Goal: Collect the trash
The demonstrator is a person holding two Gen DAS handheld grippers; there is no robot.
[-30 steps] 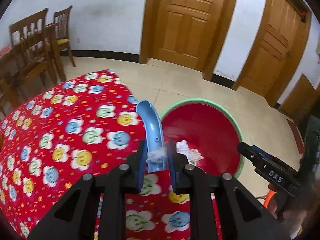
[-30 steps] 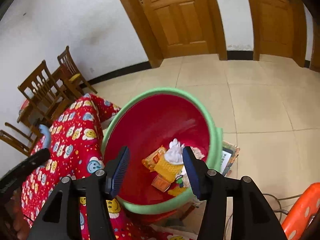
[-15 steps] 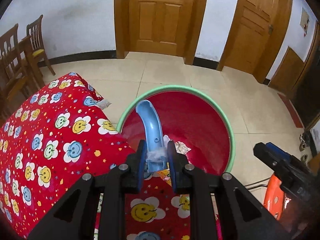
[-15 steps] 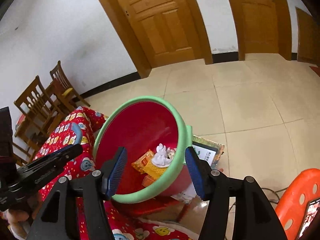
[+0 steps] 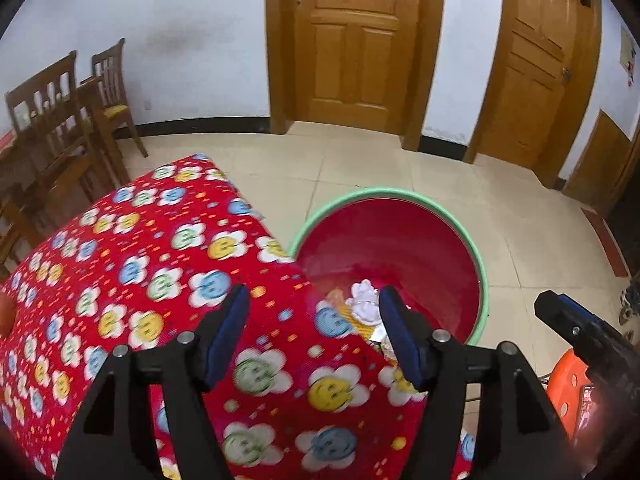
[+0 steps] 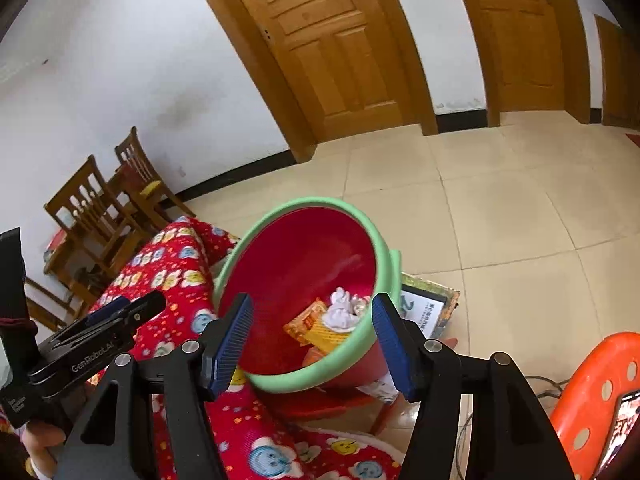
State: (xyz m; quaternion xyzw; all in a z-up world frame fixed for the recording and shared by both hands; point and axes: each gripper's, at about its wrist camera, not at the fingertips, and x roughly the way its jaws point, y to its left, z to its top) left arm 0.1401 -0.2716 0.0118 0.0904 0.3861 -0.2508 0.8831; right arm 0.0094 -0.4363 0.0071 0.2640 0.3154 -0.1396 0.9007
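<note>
- My left gripper (image 5: 314, 336) is spread apart. Its jaws have just been opening, and nothing is between them.
- It hangs over the red cloth with smiley flowers (image 5: 160, 272), right beside the bin (image 5: 482, 276).
- My right gripper (image 6: 312, 340) is spread wide too, and it holds nothing.
- It hangs above the near rim of the bin, and I look into the bin between its two blue pads (image 6: 230, 340).
- The bin is red inside with a green rim. It stands on the floor, touching the edge of the cloth-covered table.
- The trash is down at the bottom of the bin. I see a white crumpled tissue (image 6: 340, 312) lying on a yellow and orange wrapper (image 6: 316, 330).
- From the left camera the tissue (image 5: 366, 304) shows just past the table edge, inside the bin.
- There is more small trash under those pieces, but I cannot tell what it is.
- A box with a white label (image 6: 424, 308) lies on the floor just behind the bin.
- An orange stool with holes (image 6: 592, 384) stands near the bin, on the side away from the table.
- Two wooden chairs (image 5: 68, 120) stand by the white wall, well away from the bin, past the far side of the table.
- Two brown wooden doors (image 5: 356, 40) are in the wall far behind the bin.
- In the right camera my left gripper (image 6: 100, 328) shows from the side, over the cloth next to the bin.
</note>
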